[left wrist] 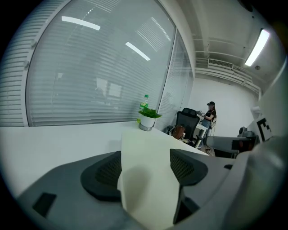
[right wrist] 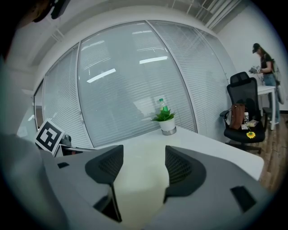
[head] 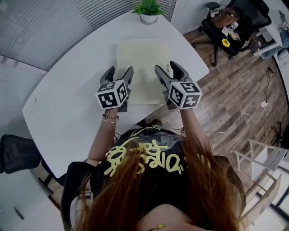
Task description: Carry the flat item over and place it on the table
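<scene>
A flat cream pad (head: 142, 63) lies on the white tabletop (head: 67, 103), its far edge near a small potted plant (head: 148, 11) in a white pot and its near edge close to the tabletop's rim in front of the person. The left claw (head: 121, 71) hangs over the pad's near left corner, and the right claw (head: 167, 67) over its near right side, both pointing away from the person and tipped a little downward. In the left gripper view the two dark ribbed pads stand wide apart and the cream surface shows in the gap between them, lying beyond them rather than pinched. The right gripper view shows the same: jaws spread wide, pad visible between them, nothing clamped. Neither claw has hold of anything. Off the tabletop's far right corner a black office chair (head: 235, 22) stands on the wooden floor
</scene>
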Demonstrator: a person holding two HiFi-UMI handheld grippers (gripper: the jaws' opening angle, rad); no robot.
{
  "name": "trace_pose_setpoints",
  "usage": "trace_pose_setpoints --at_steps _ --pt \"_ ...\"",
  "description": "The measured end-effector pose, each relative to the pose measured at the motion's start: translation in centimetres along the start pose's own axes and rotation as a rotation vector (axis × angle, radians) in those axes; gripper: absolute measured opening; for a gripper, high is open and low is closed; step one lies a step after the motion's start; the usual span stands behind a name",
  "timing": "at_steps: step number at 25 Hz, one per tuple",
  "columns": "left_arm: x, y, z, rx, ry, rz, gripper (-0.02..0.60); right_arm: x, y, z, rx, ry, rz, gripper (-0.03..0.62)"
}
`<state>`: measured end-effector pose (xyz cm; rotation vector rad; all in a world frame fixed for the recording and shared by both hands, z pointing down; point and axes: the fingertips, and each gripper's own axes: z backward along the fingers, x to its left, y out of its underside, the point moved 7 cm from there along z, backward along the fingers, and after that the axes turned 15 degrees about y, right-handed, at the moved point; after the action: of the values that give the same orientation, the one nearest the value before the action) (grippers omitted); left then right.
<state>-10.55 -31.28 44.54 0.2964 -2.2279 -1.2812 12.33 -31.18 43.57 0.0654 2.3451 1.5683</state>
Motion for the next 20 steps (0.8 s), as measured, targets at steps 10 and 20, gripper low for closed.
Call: trace_pose_setpoints --at_steps 10,20 --pt "-2.4 -3.0 1.2 -0.09 0.026 -0.102 0.331 0.6 -3.4 2.2 -0.135 -0.035 0.038 0.285" --pt "-4.8 -5.8 2.8 -0.178 0.064 -0.161 0.33 1.2 -6.2 4.2 -0.233 -0.06 0.065 0.285"
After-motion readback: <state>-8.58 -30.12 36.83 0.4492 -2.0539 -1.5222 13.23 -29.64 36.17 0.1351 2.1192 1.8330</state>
